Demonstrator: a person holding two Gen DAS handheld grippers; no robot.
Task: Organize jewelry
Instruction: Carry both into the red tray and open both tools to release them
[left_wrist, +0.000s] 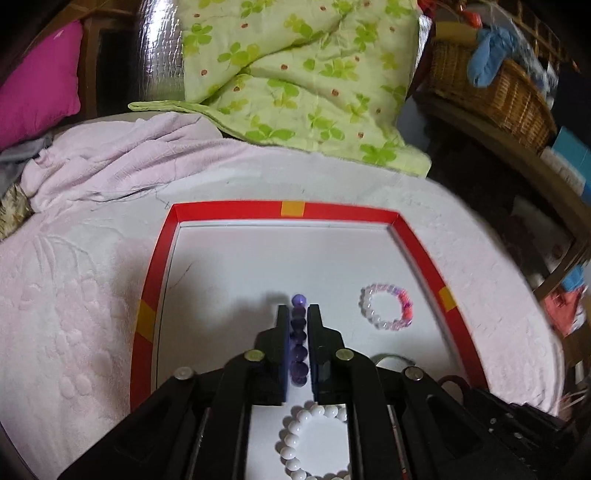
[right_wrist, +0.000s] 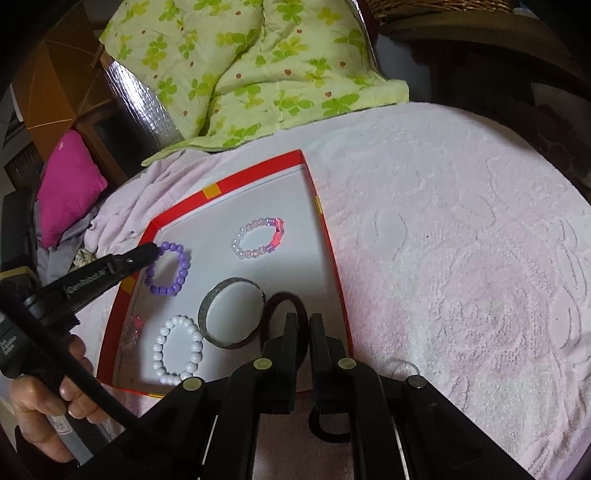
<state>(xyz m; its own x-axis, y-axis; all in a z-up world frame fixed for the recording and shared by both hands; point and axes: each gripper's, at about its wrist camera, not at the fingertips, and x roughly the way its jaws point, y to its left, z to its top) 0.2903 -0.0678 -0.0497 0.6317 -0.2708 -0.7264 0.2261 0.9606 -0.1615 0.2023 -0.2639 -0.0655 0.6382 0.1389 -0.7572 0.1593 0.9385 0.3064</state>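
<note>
A red-rimmed white tray (left_wrist: 291, 209) (right_wrist: 229, 182) lies on a pink towel. My left gripper (left_wrist: 298, 310) (right_wrist: 153, 252) is shut on a purple bead bracelet (left_wrist: 298, 339) (right_wrist: 177, 271) above the tray floor. My right gripper (right_wrist: 303, 319) is shut on a dark maroon hair band (right_wrist: 275, 301) at the tray's near right edge. In the tray lie a pink-and-clear bead bracelet (left_wrist: 388, 306) (right_wrist: 258, 238), a white bead bracelet (left_wrist: 299, 435) (right_wrist: 177, 349) and a grey metal bangle (right_wrist: 225, 314).
A green clover quilt (left_wrist: 295, 74) (right_wrist: 240, 74) lies beyond the tray. A magenta cushion (left_wrist: 40, 81) (right_wrist: 70, 184) sits at the left. A wicker basket (left_wrist: 491, 85) stands at the right. The pink towel (right_wrist: 461, 240) spreads right of the tray.
</note>
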